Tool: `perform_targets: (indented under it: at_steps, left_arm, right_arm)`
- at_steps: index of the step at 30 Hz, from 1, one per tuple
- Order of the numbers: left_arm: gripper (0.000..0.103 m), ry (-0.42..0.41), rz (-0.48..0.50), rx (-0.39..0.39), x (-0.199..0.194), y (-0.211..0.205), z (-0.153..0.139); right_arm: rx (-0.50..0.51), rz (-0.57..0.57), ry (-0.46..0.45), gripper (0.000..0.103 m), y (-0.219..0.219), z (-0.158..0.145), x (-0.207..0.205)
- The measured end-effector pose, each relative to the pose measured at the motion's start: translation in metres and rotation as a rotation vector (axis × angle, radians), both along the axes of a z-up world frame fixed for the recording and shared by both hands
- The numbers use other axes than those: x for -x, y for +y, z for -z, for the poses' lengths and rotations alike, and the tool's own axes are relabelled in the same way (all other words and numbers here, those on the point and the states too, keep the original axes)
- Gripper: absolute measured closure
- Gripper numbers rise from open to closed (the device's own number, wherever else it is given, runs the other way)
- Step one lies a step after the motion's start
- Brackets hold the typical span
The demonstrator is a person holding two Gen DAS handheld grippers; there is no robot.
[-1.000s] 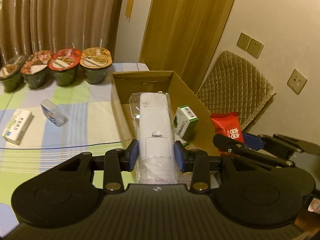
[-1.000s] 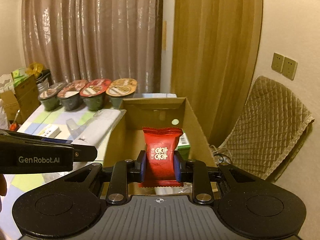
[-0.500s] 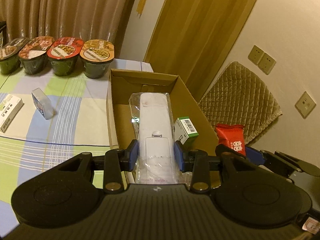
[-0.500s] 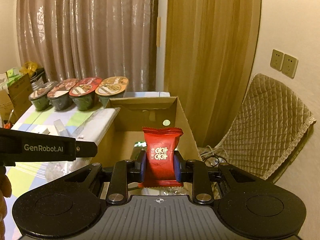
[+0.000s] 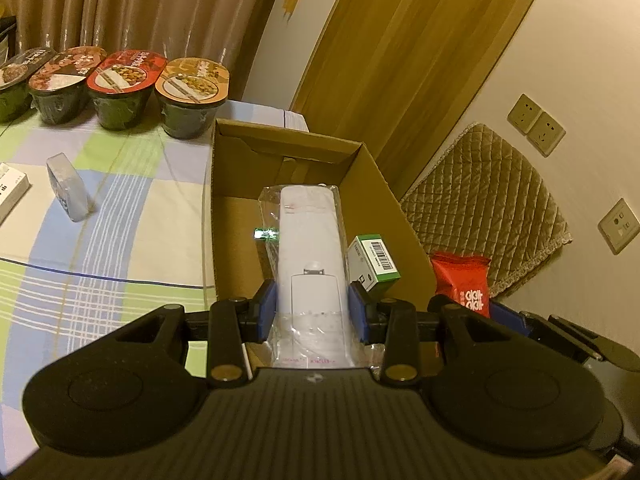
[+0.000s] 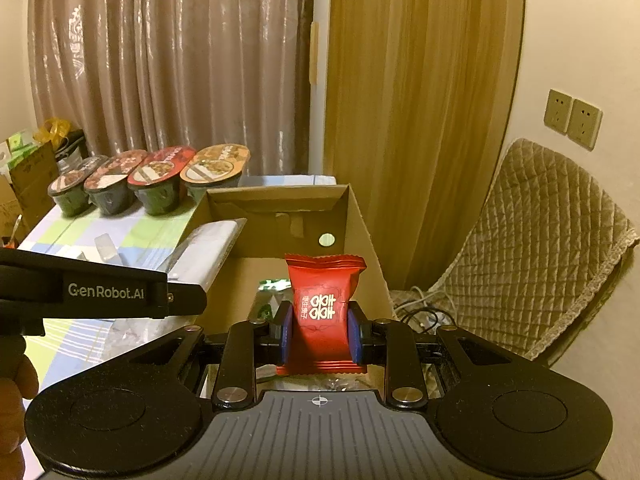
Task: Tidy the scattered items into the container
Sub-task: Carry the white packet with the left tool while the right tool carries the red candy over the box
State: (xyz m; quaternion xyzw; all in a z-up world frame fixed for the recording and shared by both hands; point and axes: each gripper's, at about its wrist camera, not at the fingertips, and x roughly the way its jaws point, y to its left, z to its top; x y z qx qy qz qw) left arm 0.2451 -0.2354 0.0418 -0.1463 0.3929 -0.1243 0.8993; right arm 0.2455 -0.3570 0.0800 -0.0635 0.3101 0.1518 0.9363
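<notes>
Left of the left gripper's fingers, on the checked tablecloth [image 5: 120, 216], a small clear plastic case [image 5: 67, 188] and the corner of a white carton [image 5: 10, 188] lie loose, well apart from the cardboard box [image 5: 394, 208]. Four sealed noodle bowls [image 5: 192, 96] stand beyond them. By my judgement these loose pieces remain to be collected.

The left gripper [image 5: 312, 312] is closed on a white remote control in a clear bag [image 5: 310, 252], pads pressing its two sides near the battery cover. The remote projects forward over the box interior, above the floor. Risk: the bag is slick film, so the remote could slide within it if tilted further. Released from this height, it may strike the green-and-white carton [image 5: 374, 262] lying in the box just right of the fingers.

The right gripper [image 6: 319, 334] is closed on a red snack packet [image 6: 324, 308], pinched at mid-height, at the near edge of the box with the opening ahead. Risk: the two tools sit close together, and the packet, soft and light, may fall short of the near wall if let go here.
</notes>
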Motion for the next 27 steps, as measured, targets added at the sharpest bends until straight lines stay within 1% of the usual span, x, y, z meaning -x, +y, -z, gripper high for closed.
perform_targets:
  at_steps: [27]
  left_arm:
    - [0.07,0.021,-0.024,0.02,-0.011,-0.003,0.01]
  right_arm:
    - [0.008,-0.013,-0.002,0.073,0.009,0.002,-0.013]
